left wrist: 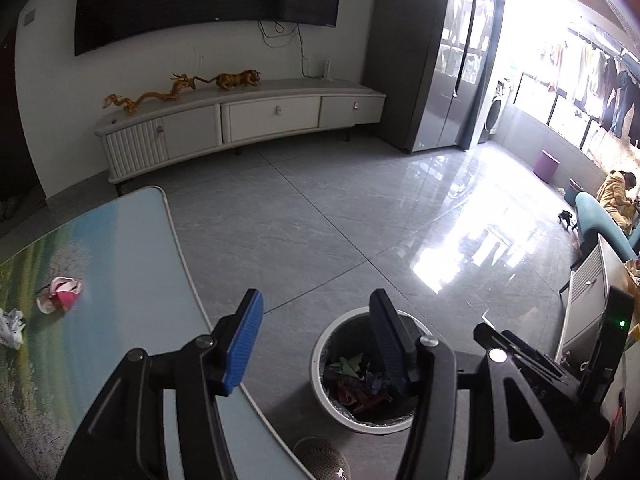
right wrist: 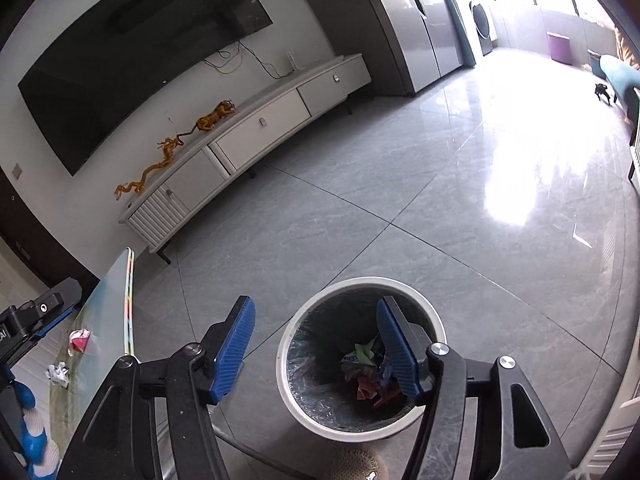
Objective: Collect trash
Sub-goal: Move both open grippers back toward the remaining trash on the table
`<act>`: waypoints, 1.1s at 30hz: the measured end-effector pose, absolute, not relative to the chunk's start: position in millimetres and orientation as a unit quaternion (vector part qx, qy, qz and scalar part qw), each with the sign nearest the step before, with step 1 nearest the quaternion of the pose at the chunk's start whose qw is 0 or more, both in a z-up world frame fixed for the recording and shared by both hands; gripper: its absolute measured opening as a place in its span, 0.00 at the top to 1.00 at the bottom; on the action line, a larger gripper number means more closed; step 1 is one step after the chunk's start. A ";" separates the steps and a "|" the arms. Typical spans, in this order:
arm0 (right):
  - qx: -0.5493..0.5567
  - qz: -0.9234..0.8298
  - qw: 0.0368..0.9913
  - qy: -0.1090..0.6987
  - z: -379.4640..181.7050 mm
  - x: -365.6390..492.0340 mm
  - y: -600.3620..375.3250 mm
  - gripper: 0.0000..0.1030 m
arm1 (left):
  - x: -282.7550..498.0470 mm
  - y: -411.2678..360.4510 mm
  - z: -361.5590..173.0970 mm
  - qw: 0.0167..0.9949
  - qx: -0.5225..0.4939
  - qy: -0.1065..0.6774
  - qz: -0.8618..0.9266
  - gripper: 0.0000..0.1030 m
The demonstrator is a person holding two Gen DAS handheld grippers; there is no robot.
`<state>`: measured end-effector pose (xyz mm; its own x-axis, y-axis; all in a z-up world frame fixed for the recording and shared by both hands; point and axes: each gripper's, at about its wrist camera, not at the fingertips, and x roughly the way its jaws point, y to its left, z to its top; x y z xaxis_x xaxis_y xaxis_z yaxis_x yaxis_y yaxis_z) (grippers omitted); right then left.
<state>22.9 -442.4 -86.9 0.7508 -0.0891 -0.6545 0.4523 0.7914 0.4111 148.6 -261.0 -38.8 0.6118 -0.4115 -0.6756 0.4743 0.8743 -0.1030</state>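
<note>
Both wrist views tilt down, sharing bin (left wrist: 362,420) (right wrist: 360,420).

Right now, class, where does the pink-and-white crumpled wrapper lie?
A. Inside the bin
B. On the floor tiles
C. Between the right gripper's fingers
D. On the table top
D: the pink-and-white wrapper rests on the table, next to a white crumpled paper, apart from the bin.
</note>
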 end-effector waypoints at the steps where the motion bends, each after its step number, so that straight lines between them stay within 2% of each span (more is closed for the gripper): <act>1: 0.279 -0.152 0.895 0.313 -80.0 21.3 -438.6 0.35 | 145.2 -254.0 -34.5 0.901 0.042 0.359 -0.241 0.47; 2: 0.273 -0.152 0.898 0.308 -73.0 19.6 -434.2 0.32 | 140.8 -246.3 -29.3 0.906 0.042 0.351 -0.232 0.44; 3: 0.268 -0.152 0.901 0.305 -67.5 18.6 -430.7 0.31 | 136.4 -238.3 -24.4 0.912 0.043 0.341 -0.223 0.35; 4: 0.262 -0.151 0.905 0.299 -60.0 17.2 -425.5 0.27 | 132.0 -229.0 -19.2 0.919 0.043 0.329 -0.212 0.31; 14: 0.201 -0.152 0.932 0.259 -10.8 7.6 -376.3 0.00 | 93.1 -162.6 20.2 0.955 0.037 0.257 -0.143 0.27; 22: 0.167 -0.170 0.946 0.219 22.6 -2.3 -344.1 0.00 | 71.0 -107.5 45.0 0.973 0.008 0.213 -0.088 0.23; 33: 0.113 -0.139 0.964 0.196 49.4 -9.6 -293.6 0.00 | 40.4 -37.1 67.2 0.984 -0.042 0.169 -0.034 0.23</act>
